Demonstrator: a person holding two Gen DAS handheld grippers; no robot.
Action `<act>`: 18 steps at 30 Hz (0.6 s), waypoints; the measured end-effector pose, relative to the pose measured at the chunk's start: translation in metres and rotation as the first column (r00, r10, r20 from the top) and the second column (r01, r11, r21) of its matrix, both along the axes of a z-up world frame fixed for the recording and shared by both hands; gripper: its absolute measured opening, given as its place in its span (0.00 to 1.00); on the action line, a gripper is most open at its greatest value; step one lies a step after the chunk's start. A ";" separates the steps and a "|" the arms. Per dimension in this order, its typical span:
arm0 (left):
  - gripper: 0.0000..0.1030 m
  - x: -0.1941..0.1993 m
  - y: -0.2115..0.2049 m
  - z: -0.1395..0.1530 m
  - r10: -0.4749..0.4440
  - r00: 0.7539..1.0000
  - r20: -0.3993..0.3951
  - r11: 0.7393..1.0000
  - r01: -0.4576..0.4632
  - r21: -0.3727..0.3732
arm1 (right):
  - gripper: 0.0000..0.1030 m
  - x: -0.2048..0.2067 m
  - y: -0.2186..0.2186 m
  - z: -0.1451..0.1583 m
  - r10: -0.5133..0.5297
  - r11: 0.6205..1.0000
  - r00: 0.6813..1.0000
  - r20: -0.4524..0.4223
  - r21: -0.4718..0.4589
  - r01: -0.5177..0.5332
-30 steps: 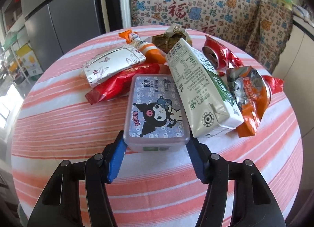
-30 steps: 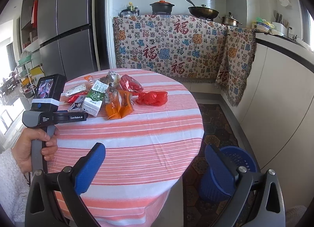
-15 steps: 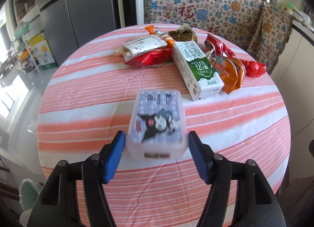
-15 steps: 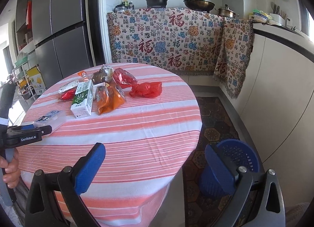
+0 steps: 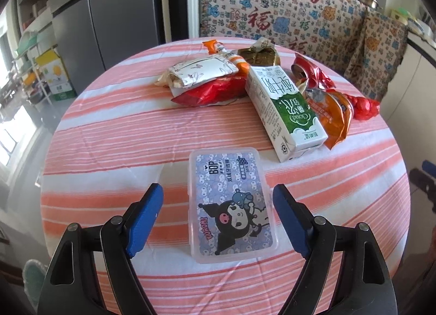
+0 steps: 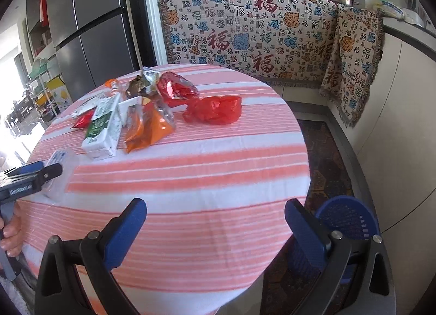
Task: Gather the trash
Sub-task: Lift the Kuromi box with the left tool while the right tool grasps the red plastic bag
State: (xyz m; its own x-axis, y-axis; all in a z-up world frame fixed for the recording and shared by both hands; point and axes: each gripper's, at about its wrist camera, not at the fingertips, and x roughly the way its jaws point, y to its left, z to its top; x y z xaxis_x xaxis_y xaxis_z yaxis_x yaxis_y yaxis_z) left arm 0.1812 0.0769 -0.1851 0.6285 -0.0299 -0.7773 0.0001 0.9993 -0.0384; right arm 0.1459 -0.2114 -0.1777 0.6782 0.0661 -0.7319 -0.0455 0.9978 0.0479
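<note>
Left gripper (image 5: pixel 218 217) angled down at the round table (image 5: pixel 109 135), jaws just widened, pads clear of the clear plastic box (image 5: pixel 231 206) lying flat between them; milk carton (image 5: pixel 283 108) and wrappers beyond; right gripper (image 6: pixel 215 230) tilted down over the near table edge, jaws spread, empty; blue basket (image 6: pixel 351 217) on the floor, right.

Black claw (image 5: pixel 218 222), blue pads (image 5: pixel 144 222)
</note>
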 end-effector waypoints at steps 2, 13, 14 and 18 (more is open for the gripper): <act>0.82 -0.001 0.002 0.000 0.003 1.000 -0.002 1.000 -0.003 -0.011 | 1.00 0.021 -0.011 0.001 0.000 1.000 1.000 -0.017 -0.004 0.000; 0.82 -0.002 0.005 -0.007 -0.004 0.999 -0.037 0.999 0.003 -0.036 | 0.99 0.152 0.004 -0.008 0.320 0.923 0.932 -0.168 -0.169 -0.347; 0.82 -0.003 0.006 -0.007 -0.005 0.999 -0.036 0.999 0.004 -0.039 | 0.97 0.157 0.007 -0.011 0.339 0.921 0.920 -0.194 -0.128 -0.367; 0.82 -0.006 0.007 -0.005 -0.005 0.999 -0.038 0.999 0.003 -0.034 | 0.63 0.149 0.009 -0.007 0.396 0.918 0.887 -0.238 0.078 -0.389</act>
